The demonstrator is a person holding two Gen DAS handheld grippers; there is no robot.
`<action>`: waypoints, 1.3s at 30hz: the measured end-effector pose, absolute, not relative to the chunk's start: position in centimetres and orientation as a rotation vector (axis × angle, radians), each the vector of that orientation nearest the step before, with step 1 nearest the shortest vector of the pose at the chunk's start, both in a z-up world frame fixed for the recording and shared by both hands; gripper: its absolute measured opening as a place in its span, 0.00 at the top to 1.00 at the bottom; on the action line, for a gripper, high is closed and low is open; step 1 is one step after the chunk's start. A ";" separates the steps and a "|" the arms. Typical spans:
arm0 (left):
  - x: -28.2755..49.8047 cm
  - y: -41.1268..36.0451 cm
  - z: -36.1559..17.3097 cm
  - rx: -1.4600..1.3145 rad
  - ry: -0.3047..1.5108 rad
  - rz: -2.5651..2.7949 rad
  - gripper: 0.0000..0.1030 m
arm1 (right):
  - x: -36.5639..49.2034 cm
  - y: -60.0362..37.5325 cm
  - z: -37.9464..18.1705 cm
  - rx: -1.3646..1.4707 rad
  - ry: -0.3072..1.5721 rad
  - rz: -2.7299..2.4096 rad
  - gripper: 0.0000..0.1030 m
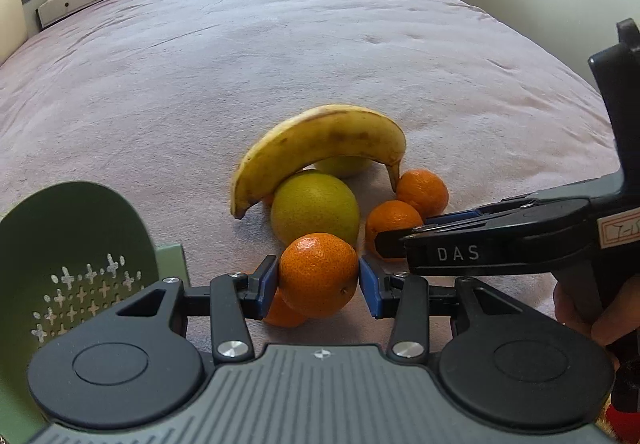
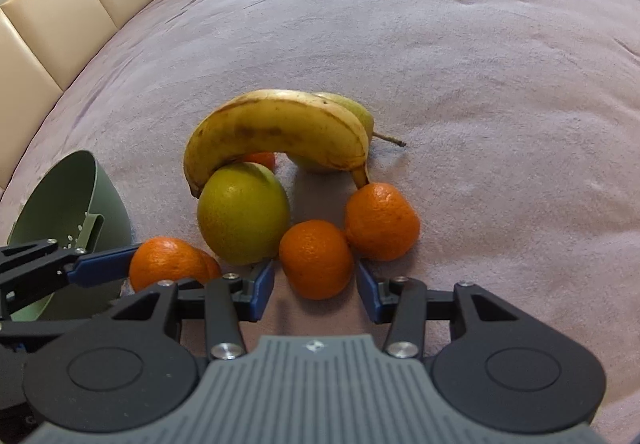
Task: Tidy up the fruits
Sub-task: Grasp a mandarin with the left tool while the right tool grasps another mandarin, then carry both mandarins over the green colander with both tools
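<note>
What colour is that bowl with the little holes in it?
Sage green; the bowl shows best in the left wrist view.

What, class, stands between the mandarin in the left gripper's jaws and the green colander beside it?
Nothing visible does. The mandarin sits clamped in the left gripper, and the green colander lies tipped just to its left with its mouth facing the fruit. Only bare bedspread shows between them.
</note>
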State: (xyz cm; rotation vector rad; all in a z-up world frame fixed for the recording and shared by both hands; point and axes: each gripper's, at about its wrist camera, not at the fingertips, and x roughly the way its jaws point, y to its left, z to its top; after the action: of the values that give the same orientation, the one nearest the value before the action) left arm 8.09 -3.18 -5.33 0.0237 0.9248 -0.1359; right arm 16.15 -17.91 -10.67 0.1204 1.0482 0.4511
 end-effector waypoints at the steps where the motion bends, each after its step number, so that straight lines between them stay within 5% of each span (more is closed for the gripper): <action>1: 8.1 -3.0 -5.3 0.017 0.927 -0.135 0.52 | 16.3 -17.7 -10.8 0.120 1.051 0.449 0.57; 39: 4.6 -0.4 0.1 -0.082 0.822 -0.072 0.52 | 12.2 -16.1 -5.4 -0.033 0.916 0.449 0.62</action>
State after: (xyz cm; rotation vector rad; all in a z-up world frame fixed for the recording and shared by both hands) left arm 4.59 -0.36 0.08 -0.0821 0.8225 -0.0716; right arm 12.19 -16.14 -5.36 -0.0333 0.9161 0.4491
